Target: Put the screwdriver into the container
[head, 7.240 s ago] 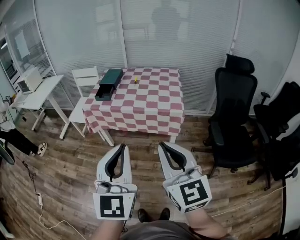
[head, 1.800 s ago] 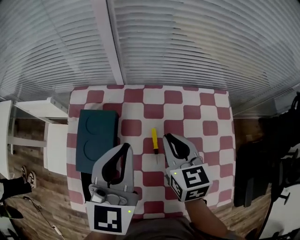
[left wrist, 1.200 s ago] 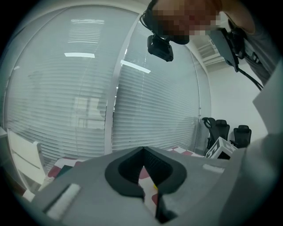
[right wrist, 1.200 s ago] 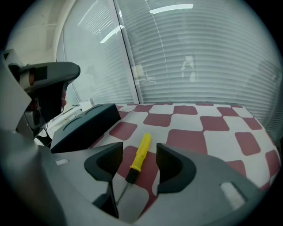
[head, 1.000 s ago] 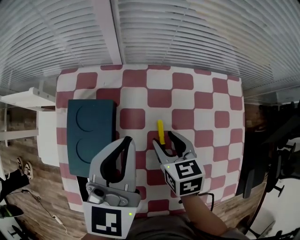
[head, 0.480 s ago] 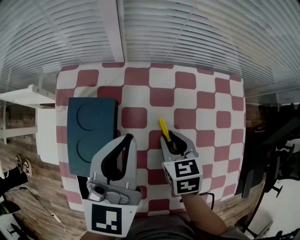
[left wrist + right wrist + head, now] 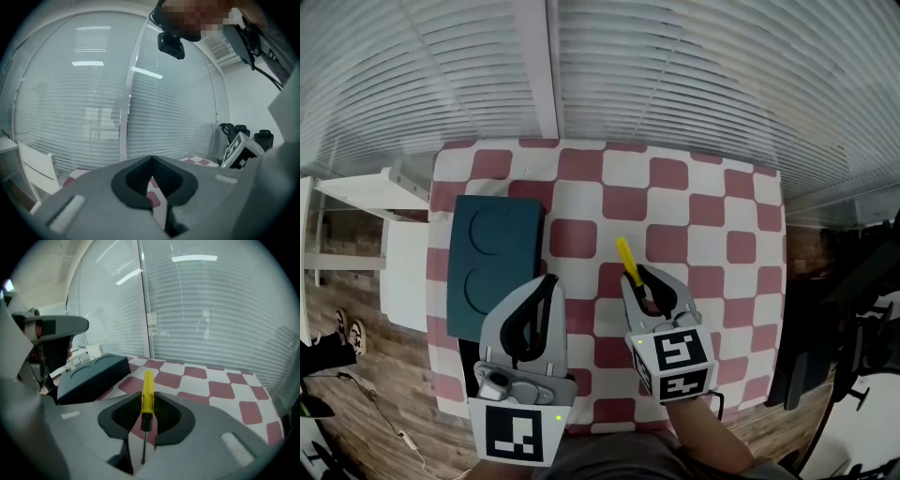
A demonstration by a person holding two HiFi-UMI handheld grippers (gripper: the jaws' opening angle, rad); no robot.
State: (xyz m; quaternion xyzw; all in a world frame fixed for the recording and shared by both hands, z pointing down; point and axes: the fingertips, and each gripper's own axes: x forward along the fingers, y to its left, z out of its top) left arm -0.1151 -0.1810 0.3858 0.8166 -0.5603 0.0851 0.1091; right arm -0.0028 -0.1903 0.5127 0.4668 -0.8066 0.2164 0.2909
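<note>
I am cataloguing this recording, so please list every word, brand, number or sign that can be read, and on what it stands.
No readable word, brand or number anywhere.
The cubes on the left gripper and right gripper: black-and-white square markers, patterns, not letters.
On the container: two moulded circles, no print.
On the screwdriver: plain yellow handle, no print.

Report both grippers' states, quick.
Left gripper: shut, empty.
Right gripper: jaws have just been closing, now gripping the screwdriver.
</note>
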